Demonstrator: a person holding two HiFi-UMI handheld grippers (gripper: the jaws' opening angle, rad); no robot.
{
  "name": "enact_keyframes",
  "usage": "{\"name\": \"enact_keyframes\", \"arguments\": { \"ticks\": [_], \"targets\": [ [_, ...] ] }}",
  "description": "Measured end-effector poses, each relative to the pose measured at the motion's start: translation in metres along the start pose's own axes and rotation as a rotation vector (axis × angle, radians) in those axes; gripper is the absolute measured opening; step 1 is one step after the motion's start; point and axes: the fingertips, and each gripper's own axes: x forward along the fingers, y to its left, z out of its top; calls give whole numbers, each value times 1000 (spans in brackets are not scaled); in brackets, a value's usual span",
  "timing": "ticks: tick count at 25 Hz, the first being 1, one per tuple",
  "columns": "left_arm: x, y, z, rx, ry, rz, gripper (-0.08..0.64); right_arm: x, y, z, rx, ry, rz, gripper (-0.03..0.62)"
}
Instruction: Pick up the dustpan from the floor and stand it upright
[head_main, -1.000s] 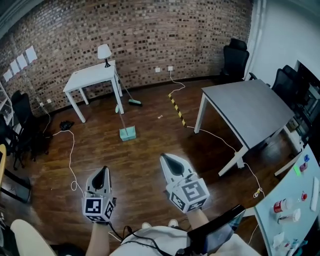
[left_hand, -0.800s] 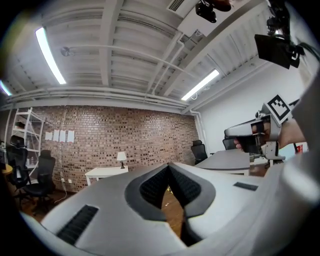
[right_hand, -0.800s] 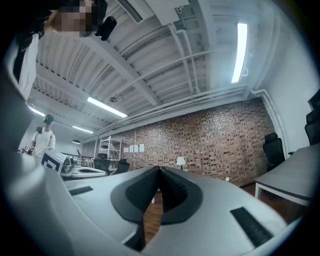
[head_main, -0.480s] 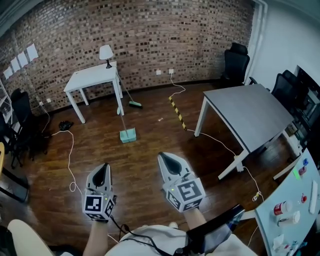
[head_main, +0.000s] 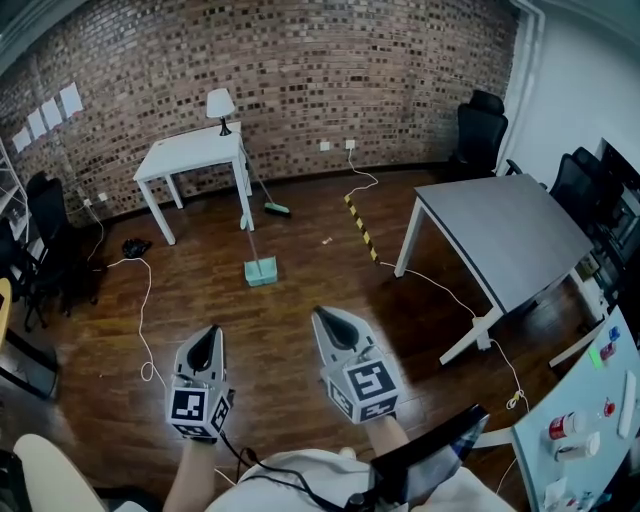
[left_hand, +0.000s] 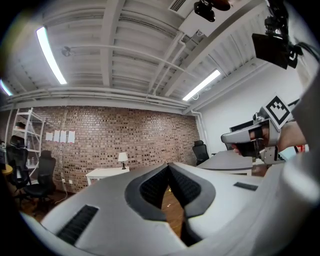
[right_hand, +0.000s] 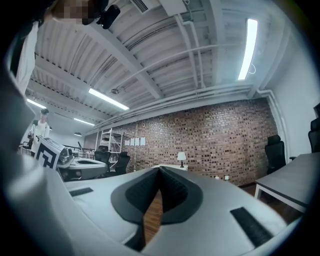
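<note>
A red-brown brick wall (head_main: 300, 60) closes the far side of the room, with sheets of paper (head_main: 55, 110) pinned at its left end. The floor (head_main: 290, 330) is dark wooden boards, marked by a yellow-and-black striped strip (head_main: 362, 228). A white table (head_main: 195, 155) stands near the wall, a lamp (head_main: 220, 103) at its back corner. A grey table (head_main: 505, 235) stands to the right, with a black office chair (head_main: 480, 125) beyond it. Tube lights (left_hand: 50, 55) run along the white ceiling (left_hand: 125, 55).
</note>
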Motion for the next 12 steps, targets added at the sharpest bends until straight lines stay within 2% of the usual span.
{"name": "enact_keyframes", "arguments": {
  "ticks": [12],
  "targets": [
    [15, 6, -1, -5, 8, -1, -3, 20, -7, 2, 11, 0, 17, -15]
  ]
}}
